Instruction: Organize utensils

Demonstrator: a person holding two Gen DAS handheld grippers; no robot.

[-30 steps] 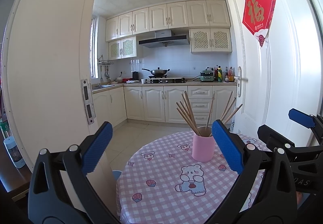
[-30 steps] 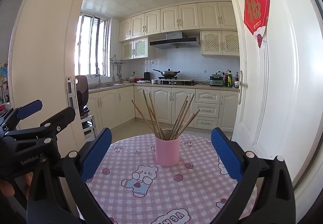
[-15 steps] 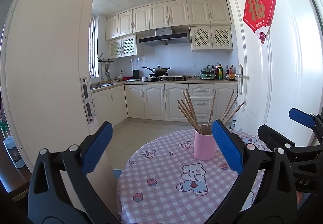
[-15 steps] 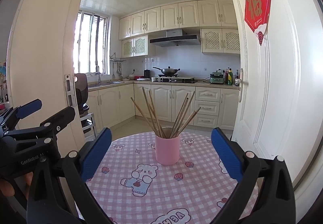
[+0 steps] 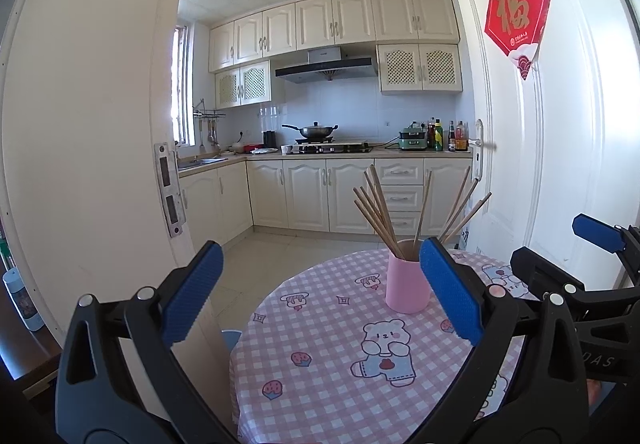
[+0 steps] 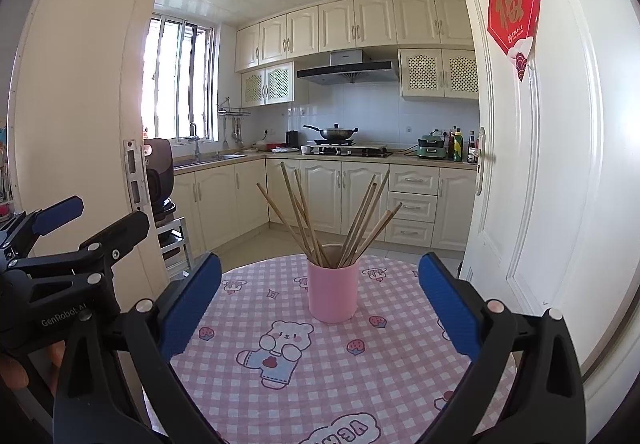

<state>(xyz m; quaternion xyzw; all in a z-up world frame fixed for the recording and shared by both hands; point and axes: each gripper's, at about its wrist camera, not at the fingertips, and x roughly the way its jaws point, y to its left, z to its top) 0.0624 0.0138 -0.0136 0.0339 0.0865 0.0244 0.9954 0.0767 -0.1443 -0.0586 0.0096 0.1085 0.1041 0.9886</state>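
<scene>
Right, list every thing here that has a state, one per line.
left hand-held gripper: open, empty
right hand-held gripper: open, empty
pink cup: upright, on the table
chopsticks: standing in the cup, splayed
door: open
wok: on the stove

The lower ends of the chopsticks (image 6: 320, 220) are hidden inside the pink cup (image 6: 333, 294). Behind the cup, the bottle (image 6: 457, 145) labels on the counter are too small to read.
</scene>
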